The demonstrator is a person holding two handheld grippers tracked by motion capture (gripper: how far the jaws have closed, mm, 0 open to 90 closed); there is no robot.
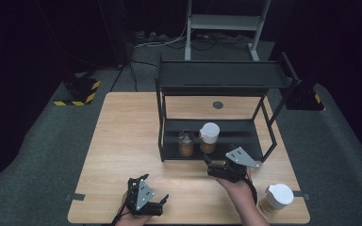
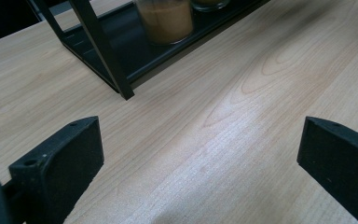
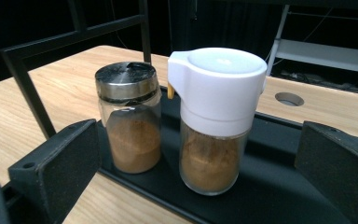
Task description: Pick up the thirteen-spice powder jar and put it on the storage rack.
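**Right claw lined up on the white-lidded jar at the rack's lower shelf**

At the left of the high view, the left claw [image 1: 154, 201] rests low over the near edge of the counter [image 1: 122, 141], well apart from the rack [image 1: 162, 127]. Its own view shows the jaws spread wide with bare wood between them and nothing held; the rack's corner post and the base of a jar stand farther off.

Moving right, two jars stand side by side on the rack's lower shelf [image 3: 279, 186]. The metal-lidded jar [image 3: 129, 116] is the left one in the right gripper view, and the white-lidded jar [image 3: 214, 116] stands just beside it; whether they touch is hard to tell. Both hold brown powder.

The right claw [image 1: 209, 163] sits at the shelf's front edge, pointing at the jars. In its own view the jaws stand wide apart, gripping nothing. The white-lidded jar lies between them but farther in, clear of both pads, while the metal-lidded jar is near the left jaw.

At the far right, another white-lidded jar [image 1: 275, 199] stands on the counter beside the right forearm.
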